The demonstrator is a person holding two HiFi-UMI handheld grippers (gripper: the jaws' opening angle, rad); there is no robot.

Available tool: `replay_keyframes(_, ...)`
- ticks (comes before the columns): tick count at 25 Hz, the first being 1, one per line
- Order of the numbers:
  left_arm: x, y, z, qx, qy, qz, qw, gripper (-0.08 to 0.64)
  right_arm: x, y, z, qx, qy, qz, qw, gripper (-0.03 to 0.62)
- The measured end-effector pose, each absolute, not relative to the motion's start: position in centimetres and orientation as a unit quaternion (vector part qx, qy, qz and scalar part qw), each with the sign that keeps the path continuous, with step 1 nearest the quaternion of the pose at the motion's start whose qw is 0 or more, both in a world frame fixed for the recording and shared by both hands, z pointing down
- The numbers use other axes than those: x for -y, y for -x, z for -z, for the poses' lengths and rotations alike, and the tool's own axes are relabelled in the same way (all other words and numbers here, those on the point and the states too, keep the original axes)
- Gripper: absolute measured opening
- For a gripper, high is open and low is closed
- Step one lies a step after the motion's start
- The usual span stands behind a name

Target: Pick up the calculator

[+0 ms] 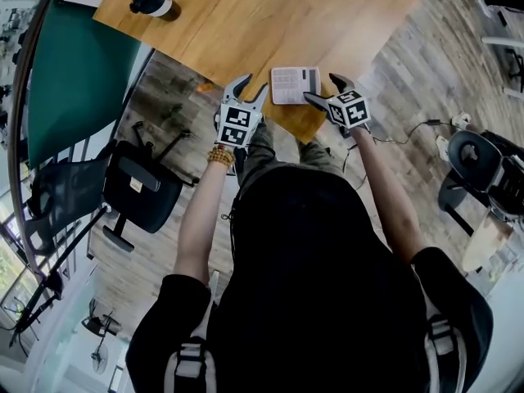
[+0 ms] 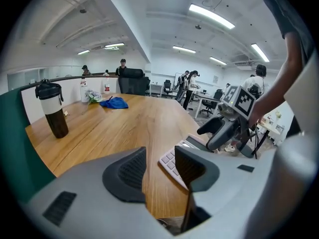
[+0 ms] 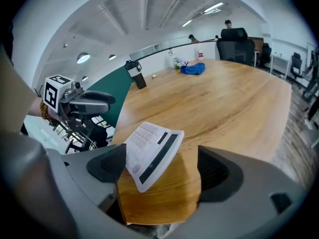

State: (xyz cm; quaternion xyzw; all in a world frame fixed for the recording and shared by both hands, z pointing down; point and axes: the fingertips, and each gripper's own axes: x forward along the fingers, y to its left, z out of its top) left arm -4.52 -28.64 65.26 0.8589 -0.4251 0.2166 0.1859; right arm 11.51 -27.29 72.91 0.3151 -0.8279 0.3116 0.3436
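Standing: you are at the near corner of the wooden table (image 1: 246, 23). The head view looks down over your dark top, and you hold one gripper in each hand.
Calculator: the pale calculator (image 1: 295, 84) lies flat on the table close to that corner, keys up. A dark display strip runs along one short end. It sits between your two grippers.
Left gripper: your left gripper (image 2: 160, 166) is at the table edge just left of the calculator, angled down toward the wood. Its fingers (image 2: 130, 173) are spread wide and released, with only bare table between them. The calculator's keys show just past the right-hand finger, outside the gap.
Right gripper: your right gripper (image 3: 160, 169) sits at the calculator's other side. Its fingers are spread and released, gripping nothing. In its own view the calculator lies slantwise in the gap ahead. One corner is next to the left-hand finger, and the calculator is well apart from the other finger. Contact with the left-hand finger: cannot tell.
Left wrist: beaded bracelet (image 1: 219, 155).
Far end of table: a dark-lidded bottle (image 2: 54, 111) stands upright near the green partition (image 1: 74, 80). A blue cloth (image 2: 113, 102) lies further along, well apart from the calculator.
Floor side: a black office chair (image 1: 139, 191) stands on the wood floor to your left.
Background: several people stand beyond the table in an open office, too small for detail.
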Motion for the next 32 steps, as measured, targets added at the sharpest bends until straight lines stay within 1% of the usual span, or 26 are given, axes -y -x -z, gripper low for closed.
replay_keyframes(8,28.7,3.7,-66.2,0.423,-0.856,-0.227,0.192,0.186,27.3,-10.3,-75.0,0.819,-0.300,-0.346,0.346,0.454)
replay_keyframes(13,28.6,3.8,-67.0,0.428,-0.850,-0.231,0.201,0.186,27.7,-9.1,-74.6,0.814,-0.299,-0.365,0.338,0.448)
replay_keyframes(25,29.0,6.3,-66.1,0.455,-0.840,-0.221,0.199,0.186,27.6,-7.8,-75.9,0.791,-0.302,-0.386,0.365,0.437)
replay_keyframes(30,28.7,6.7,-65.7,0.456,-0.840,-0.218,0.196,0.186,28.0,-8.0,-76.4,0.778,-0.328,-0.379,0.379,0.378)
replay_keyframes(32,28.7,6.7,-65.4,0.457,-0.841,-0.217,0.193,0.186,28.2,-8.1,-76.4,0.775,-0.334,-0.377,0.382,0.368)
